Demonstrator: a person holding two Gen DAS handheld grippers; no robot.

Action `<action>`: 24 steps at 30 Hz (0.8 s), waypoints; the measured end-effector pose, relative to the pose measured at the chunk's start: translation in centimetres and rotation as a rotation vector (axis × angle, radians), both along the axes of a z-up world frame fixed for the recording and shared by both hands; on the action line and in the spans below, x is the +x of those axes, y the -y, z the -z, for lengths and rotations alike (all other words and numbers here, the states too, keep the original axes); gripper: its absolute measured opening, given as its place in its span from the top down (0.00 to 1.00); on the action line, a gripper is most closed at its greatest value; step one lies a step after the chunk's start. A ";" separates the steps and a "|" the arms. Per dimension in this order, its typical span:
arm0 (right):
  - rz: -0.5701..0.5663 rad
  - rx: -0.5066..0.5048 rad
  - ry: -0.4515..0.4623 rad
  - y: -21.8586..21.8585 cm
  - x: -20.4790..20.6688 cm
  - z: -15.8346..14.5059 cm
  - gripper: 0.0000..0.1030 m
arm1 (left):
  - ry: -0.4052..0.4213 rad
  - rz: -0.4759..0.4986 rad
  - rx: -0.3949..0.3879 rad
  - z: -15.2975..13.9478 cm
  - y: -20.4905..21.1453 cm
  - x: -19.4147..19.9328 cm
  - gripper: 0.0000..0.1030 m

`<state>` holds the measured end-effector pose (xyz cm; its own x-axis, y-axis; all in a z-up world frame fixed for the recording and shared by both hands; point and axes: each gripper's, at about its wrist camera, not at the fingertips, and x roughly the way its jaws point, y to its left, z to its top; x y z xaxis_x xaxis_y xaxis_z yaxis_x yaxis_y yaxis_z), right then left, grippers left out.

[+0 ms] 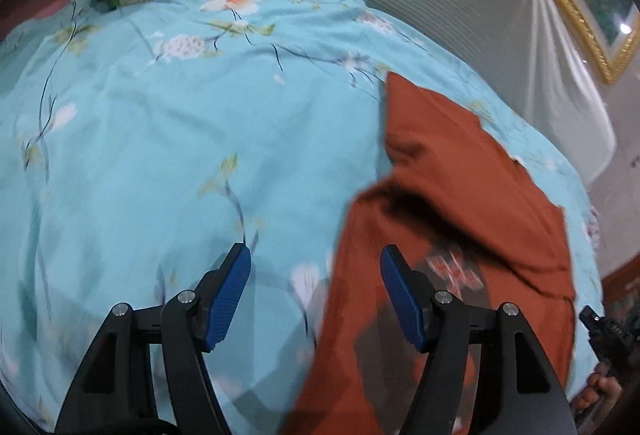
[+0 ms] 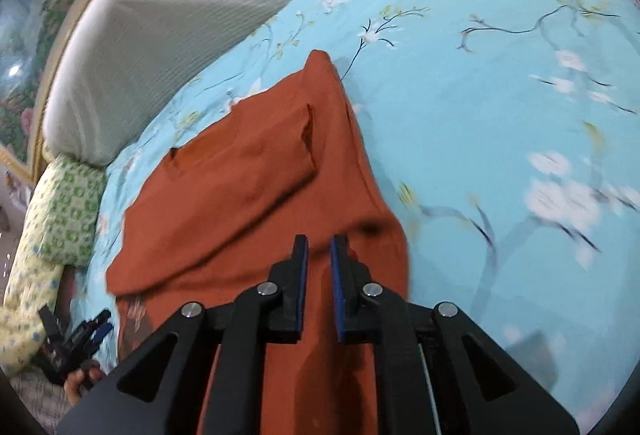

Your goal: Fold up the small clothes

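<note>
My left black two-finger gripper with blue ribbed pads (image 1: 316, 295): jaws spread wide, nothing between them. Both black linkage arms are in view, splaying outward toward the bottom corners of the left wrist view.

My right black two-finger gripper with thin blue pads (image 2: 319, 255): jaws nearly parallel with a narrow gap; whether they pinch anything I cannot tell.

From the right wrist view, the left gripper (image 2: 86, 331) shows at lower left, with my fingers (image 2: 80, 379) wrapped on its handle. From the left wrist view, the right gripper (image 1: 604, 331) sits at the lower right edge, my fingers (image 1: 600, 389) below it.
</note>
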<state>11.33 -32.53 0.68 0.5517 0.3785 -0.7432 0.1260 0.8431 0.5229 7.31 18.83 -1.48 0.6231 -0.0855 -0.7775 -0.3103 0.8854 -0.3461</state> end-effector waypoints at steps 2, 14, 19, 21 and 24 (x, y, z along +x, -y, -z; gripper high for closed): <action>-0.032 0.003 0.011 0.0 -2.4 -0.7 0.75 | -0.001 0.029 -0.006 -0.3 0.7 -1.9 0.31; -0.238 0.062 -0.010 -1.1 -15.0 -0.4 0.65 | -0.040 0.197 -0.023 0.2 5.5 -12.3 0.26; -0.323 0.045 -0.064 -3.3 -18.0 1.9 0.65 | -0.073 0.233 -0.043 2.2 6.0 -16.0 0.26; -0.347 0.038 -0.068 -4.1 -18.4 2.5 0.65 | -0.071 0.239 -0.046 2.6 5.8 -16.7 0.26; -0.362 -0.006 -0.045 -5.3 -18.3 2.9 0.65 | -0.056 0.246 -0.065 2.8 5.5 -17.4 0.27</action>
